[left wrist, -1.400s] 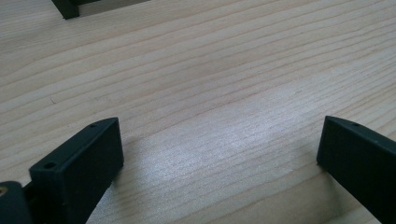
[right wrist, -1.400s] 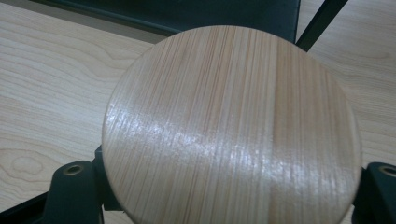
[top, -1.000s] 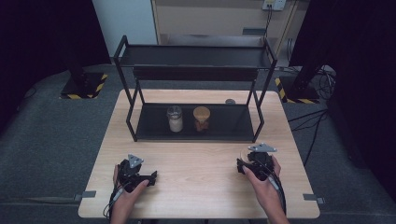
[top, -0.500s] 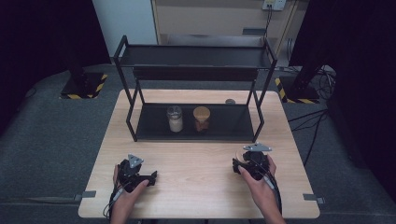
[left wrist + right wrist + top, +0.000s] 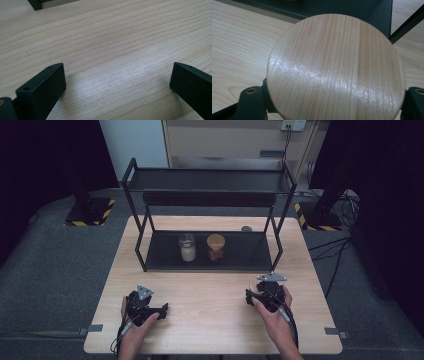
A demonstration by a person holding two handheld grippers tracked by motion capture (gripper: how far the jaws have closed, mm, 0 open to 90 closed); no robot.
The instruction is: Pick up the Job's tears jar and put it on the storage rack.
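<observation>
wooden lid (image 5: 336, 68) gripped in right claw (image 5: 266, 292) low over table (image 5: 210, 315), left claw (image 5: 145, 305) open

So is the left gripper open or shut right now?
Open. In the left gripper view the left gripper has its two black fingers wide apart, with nothing but bare wooden table between them.

No legible text, label, brand or number appears on any surface. The only sign-like markings are yellow-and-black hazard stripes (image 5: 90, 222) on the floor plates beside the pale wooden counter (image 5: 210, 320).
</observation>
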